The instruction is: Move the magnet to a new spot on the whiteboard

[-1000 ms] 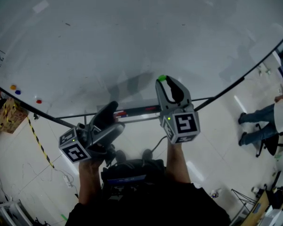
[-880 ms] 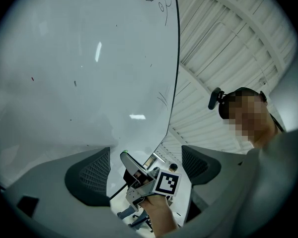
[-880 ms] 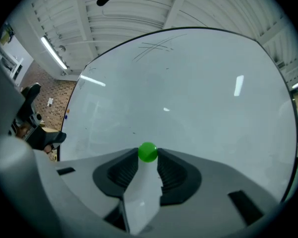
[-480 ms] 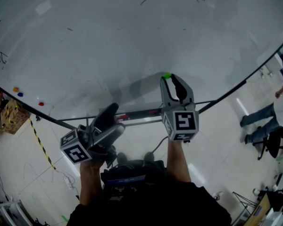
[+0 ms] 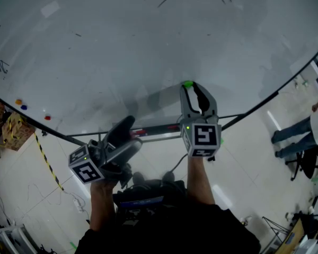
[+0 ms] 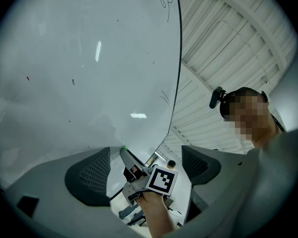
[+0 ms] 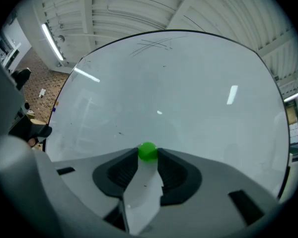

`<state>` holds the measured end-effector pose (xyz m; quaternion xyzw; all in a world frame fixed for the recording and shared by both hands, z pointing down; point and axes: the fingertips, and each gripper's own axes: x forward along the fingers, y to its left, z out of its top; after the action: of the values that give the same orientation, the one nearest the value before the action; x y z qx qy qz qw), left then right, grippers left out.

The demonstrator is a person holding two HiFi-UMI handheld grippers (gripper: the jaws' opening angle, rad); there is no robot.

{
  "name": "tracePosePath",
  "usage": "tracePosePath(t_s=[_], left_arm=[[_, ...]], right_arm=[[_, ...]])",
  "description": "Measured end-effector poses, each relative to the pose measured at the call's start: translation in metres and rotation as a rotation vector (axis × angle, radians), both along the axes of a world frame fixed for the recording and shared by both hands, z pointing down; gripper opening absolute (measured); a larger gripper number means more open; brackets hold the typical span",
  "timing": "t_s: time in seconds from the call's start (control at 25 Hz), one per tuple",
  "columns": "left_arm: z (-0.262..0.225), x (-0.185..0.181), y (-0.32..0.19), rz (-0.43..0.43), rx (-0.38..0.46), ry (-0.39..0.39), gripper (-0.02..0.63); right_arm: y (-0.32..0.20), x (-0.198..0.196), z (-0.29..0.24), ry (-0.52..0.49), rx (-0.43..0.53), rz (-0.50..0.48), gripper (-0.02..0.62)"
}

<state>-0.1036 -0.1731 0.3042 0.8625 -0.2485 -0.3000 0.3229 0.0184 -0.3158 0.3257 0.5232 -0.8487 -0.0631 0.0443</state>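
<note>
A small green round magnet sits pinched between the tips of my right gripper, which is shut on it. In the head view that right gripper holds the green magnet at the lower middle of the whiteboard; whether it touches the surface I cannot tell. My left gripper hangs lower left, below the board's bottom edge, its jaws apart and empty. The left gripper view shows the left gripper open, with the right gripper and the green magnet between its pads.
Three small magnets, orange, blue and red, sit at the board's lower left. A pen tray runs under the board. Yellow-black tape marks the floor. Another person's legs stand at the right.
The right gripper, still shut on the green magnet, has shifted slightly up and right along the board. The left gripper has hardly moved.
</note>
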Motion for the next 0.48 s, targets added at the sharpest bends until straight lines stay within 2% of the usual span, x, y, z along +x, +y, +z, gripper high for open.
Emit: tracePosePath(t_s=[0.28, 0.48], left_arm=[[0.001, 0.002, -0.003, 0.009, -0.001, -0.003, 0.443], [0.003, 0.007, -0.004, 0.013, -0.004, -0.002, 0.442]], right_arm=[[0.002, 0.0, -0.002, -0.011, 0.013, -0.017, 0.169], [0.011, 0.005, -0.003, -0.1, -0.031, -0.088, 0.169]])
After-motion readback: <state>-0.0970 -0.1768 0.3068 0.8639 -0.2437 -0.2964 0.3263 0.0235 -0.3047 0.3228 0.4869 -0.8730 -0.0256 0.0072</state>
